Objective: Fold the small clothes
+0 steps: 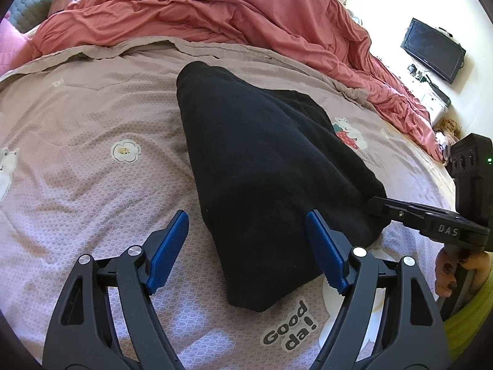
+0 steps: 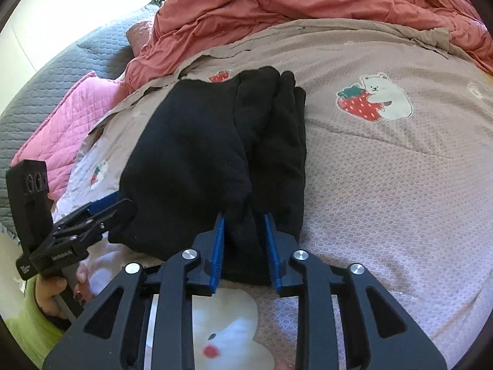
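black garment (image 1: 262, 166) folded on a bed cover (image 1: 92, 160), both grippers at its near edge.

left gripper (image 1: 246, 246) jaws wide apart, one blue pad touching the garment's near corner, the other over bare cover, nothing pinched. right gripper (image 2: 243, 246) jaws close together with a bunch of the garment's edge between the blue pads, clamped on it. cover print reads "good da!" (image 1: 289, 326), plus a bear hugging a strawberry (image 2: 372, 98). "das" (image 1: 448, 230) on the right gripper's side. red duvet (image 1: 215, 9) behind, pink pillow (image 2: 61, 123), tv (image 1: 433, 51) on the wall.
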{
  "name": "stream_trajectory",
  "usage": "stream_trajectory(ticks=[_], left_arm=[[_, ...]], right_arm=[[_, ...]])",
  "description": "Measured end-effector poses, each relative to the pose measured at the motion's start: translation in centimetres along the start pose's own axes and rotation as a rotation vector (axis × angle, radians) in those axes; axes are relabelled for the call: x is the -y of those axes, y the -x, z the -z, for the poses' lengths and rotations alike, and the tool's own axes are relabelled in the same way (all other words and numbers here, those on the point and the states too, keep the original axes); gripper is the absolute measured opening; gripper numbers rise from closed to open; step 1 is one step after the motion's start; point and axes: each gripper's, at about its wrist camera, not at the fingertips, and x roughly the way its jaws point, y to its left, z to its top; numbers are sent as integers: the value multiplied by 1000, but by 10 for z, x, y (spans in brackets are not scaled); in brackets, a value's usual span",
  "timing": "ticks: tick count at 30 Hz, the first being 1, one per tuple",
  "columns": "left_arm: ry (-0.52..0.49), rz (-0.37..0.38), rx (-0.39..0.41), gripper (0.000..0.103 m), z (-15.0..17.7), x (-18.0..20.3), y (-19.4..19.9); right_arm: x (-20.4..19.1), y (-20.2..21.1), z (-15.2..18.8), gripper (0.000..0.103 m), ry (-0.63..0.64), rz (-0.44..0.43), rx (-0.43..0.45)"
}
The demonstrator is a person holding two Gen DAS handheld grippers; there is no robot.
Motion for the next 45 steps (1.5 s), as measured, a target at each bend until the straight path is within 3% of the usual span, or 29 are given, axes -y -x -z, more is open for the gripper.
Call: stream_trajectory(ticks=[3, 6, 11, 16, 19, 24, 26, 27, 28, 29, 34, 38, 43, 45], left_arm=[[5, 8, 11, 71, -1, 0, 2], [11, 16, 47, 74, -4, -2, 10], [75, 6, 76, 74, -17, -20, 14], [131, 6, 66, 74, -43, -25, 4], [114, -23, 32, 74, -52, -18, -11], [113, -32, -22, 76, -49, -15, -32], [119, -26, -23, 77, -49, -19, -32], [118, -28, -24, 78, -49, -21, -31], [115, -28, -24, 78, -49, -21, -31], [109, -29, -24, 78, -48, -21, -31], [103, -19, -30, 79, -50, -20, -31], [83, -22, -44, 81, -51, -17, -36], [89, -22, -51, 82, -51, -18, -38], [87, -22, -52, 83, -50, -19, -38]], right_arm=[[-4, 9, -2, 33, 17, 1, 15], [-3, 24, -11, 47, 23, 7, 69], [10, 27, -48, 47, 16, 43, 130], [14, -7, -89, 48, -17, 34, 74], [17, -30, -109, 53, -45, 85, 56], [30, -67, -123, 66, -110, 98, -2], [36, -78, -122, 66, -160, 58, -22], [36, -80, -122, 59, -162, 48, -23], [33, -81, -121, 27, -139, 55, -17], [30, -81, -121, 15, -114, 67, -9], [28, -58, -122, 12, -68, 70, 73], [39, -82, -117, 13, -65, 130, 14], [39, -89, -111, 16, -50, 153, 25], [39, -88, -111, 24, -36, 176, 21]])
